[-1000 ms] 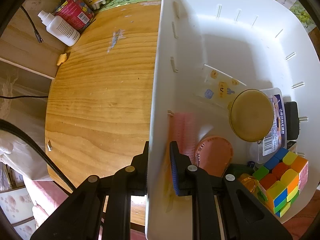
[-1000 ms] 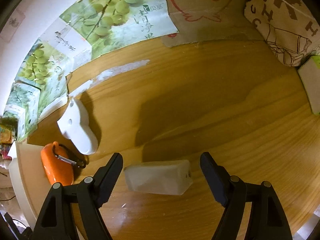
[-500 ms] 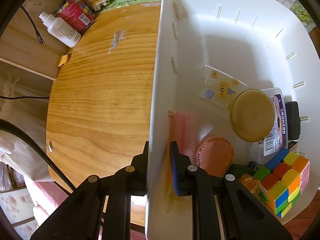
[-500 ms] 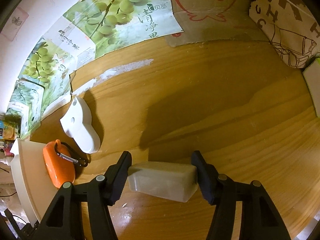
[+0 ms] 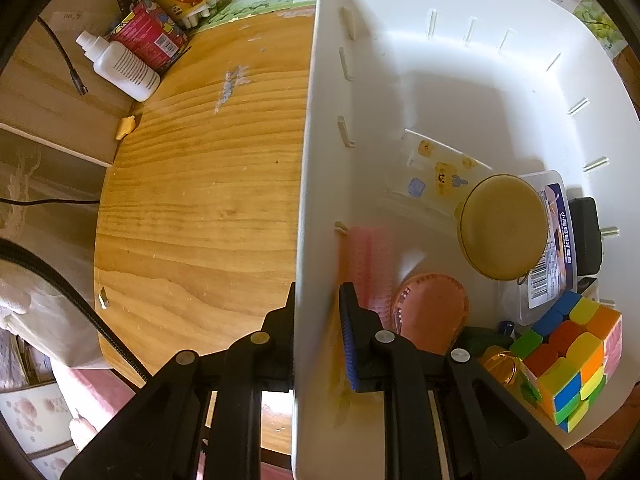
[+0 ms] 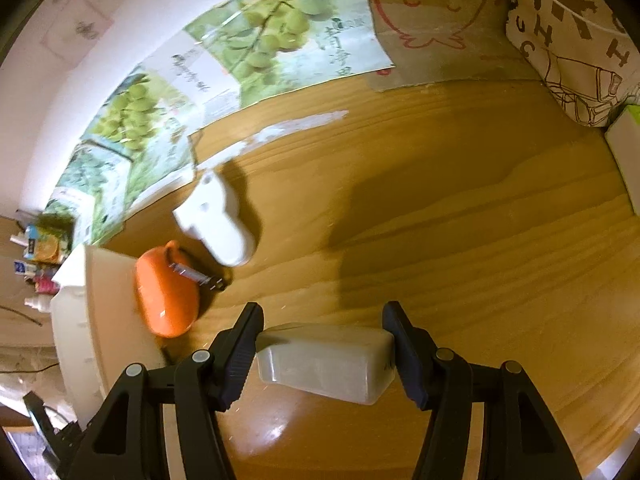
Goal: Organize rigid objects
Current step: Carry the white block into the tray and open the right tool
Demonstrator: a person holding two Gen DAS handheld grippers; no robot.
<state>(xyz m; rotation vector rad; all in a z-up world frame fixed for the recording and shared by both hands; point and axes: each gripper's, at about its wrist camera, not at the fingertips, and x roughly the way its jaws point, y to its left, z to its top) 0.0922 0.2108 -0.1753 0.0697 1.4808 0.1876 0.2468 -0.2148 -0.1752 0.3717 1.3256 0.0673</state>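
Note:
My left gripper [image 5: 318, 340] is shut on the near wall of a white plastic bin [image 5: 308, 184], one finger inside and one outside. In the bin lie a colourful puzzle cube [image 5: 572, 364], a round tan lid [image 5: 502, 226], a pink round case [image 5: 434, 310], a pink comb [image 5: 368, 264] and a clear labelled box [image 5: 554, 240]. My right gripper [image 6: 324, 344] is shut on a whitish translucent block [image 6: 324, 360], held just above the wooden table [image 6: 460, 220]. An orange case with a carabiner [image 6: 168, 296] and a white plastic piece [image 6: 218, 220] lie to the left beyond it.
The bin's edge [image 6: 76, 320] shows at the left of the right wrist view. A white bottle [image 5: 120, 66] and snack packets [image 5: 156, 32] stand at the table's far left corner. Grape-print sheets [image 6: 256, 48] and a patterned bag [image 6: 576, 40] line the back.
My right gripper closed its fingers onto the whitish block and lifted it slightly, shifting toward the bin. My left gripper kept its hold on the bin wall.

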